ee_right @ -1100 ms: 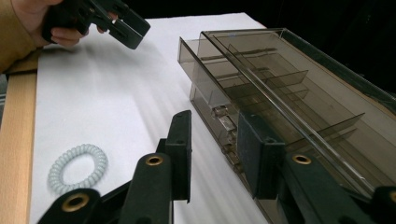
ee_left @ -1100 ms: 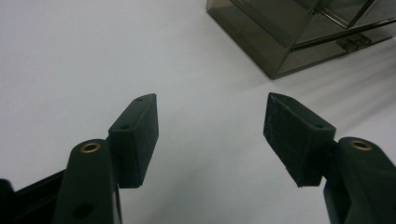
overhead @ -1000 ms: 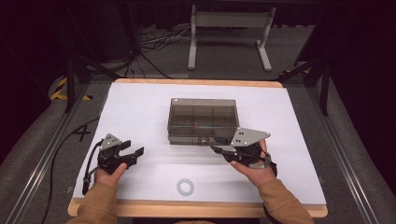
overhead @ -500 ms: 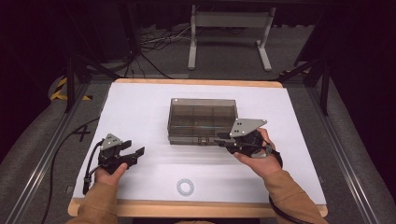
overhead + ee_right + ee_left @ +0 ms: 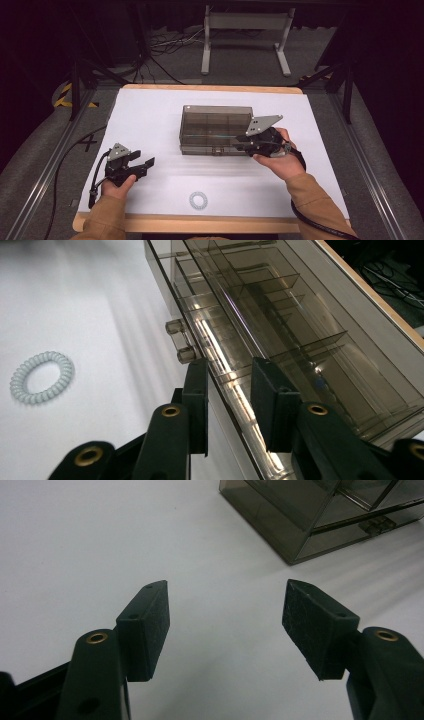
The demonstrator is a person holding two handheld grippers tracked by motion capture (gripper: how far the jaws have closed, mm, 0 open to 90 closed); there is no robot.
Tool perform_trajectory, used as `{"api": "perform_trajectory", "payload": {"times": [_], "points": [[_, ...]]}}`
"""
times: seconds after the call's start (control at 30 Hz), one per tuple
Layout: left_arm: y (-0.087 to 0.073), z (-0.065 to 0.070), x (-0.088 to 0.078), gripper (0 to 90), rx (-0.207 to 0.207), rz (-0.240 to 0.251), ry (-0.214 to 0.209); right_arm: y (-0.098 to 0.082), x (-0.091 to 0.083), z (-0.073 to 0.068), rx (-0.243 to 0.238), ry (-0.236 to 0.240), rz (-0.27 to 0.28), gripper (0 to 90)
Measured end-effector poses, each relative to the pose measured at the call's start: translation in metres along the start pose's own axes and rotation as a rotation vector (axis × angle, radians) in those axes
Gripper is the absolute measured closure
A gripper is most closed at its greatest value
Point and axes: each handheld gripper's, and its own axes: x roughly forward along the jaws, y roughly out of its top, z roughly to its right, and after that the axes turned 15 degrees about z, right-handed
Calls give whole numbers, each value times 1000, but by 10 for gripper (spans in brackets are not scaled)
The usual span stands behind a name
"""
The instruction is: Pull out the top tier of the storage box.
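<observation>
While the right claw (image 5: 227, 372) straddles the front lip of the plastic box (image 5: 216, 129), its jaws sit partly apart w/ the thin lid edge between them; pads look not quite pressing, so not clamped yet. They've just been opening a bit again after closing in. Box sits mid-desk, slightly toward the far edge, latch (image 5: 180, 341) on its near wall just left of the jaws in the right gripper view.

Handling, my guess: box is stiff, light, empty-looking, smooth clear plastic, so slippery & prone to skid on the white desk (image 5: 150, 115). Thin lid may flex; hinge & latch are the fragile bits. Best hold: lid's front lip near the latch, pinch flat, lift gently.

Left claw (image 5: 225, 625) rests near the desk's near-left corner, jaws wide apart, nothing between them. Hair tie (image 5: 198, 200) lies by the near edge, well apart from both.

Vs earlier frames: right claw moved up & in from beside the box's near-right corner onto the front lip. Left claw & box unchanged.
</observation>
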Motion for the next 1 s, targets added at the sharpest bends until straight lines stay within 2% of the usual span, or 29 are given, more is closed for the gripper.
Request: {"api": "perform_trajectory", "payload": {"times": [0.37,0.57,0.8,1.0], "points": [[0,0,-1,363,0,-4,-3,2,5,8,5,20,-69,708],[0,0,-1,363,0,-2,-4,3,11,9,6,53,-130,708],[0,0,-1,363,0,-4,-5,2,17,10,0,74,-176,709],[0,0,-1,363,-2,-2,-5,1,23,9,-12,107,-221,743]]}}
